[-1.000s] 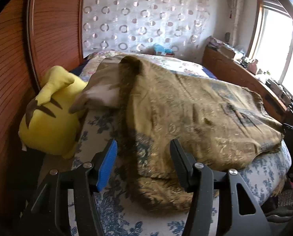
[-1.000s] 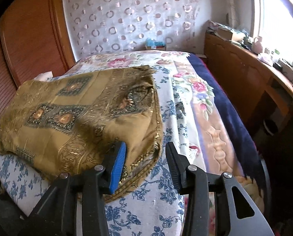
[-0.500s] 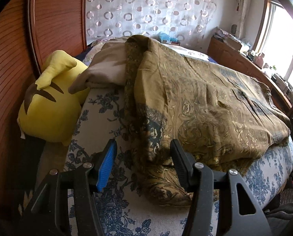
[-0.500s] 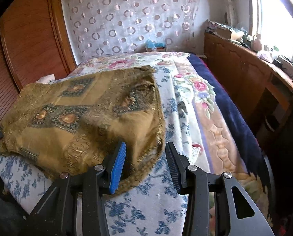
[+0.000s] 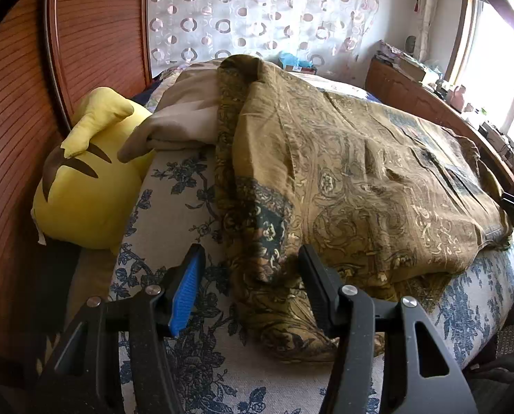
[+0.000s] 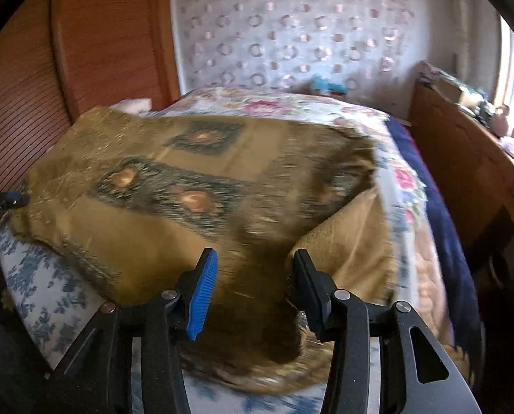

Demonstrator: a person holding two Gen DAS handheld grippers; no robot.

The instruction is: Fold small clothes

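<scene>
Olive-gold patterned woven cloth [image 5: 360,186] lies spread over the blue-flowered bed [image 5: 174,214], rumpled and only loosely doubled, so most folding remains for you. Your left claw [image 5: 250,276] and right claw [image 6: 253,276] both gape at its near edge, gripping nothing.

Bed [image 5: 174,207], gold cloth [image 5: 377,189] atop

We count one gold patterned cloth [image 5: 360,186] spread on one bed [image 5: 174,214]; one yellow plush toy [image 5: 84,186] beside it; one beige pillow [image 5: 184,120]; two grippers, the left gripper [image 5: 251,288] and the right gripper [image 6: 255,286], each with two fingers; one circle-patterned curtain [image 5: 257,13]; one wooden sideboard [image 6: 464,158]; one window [image 5: 495,65].
</scene>
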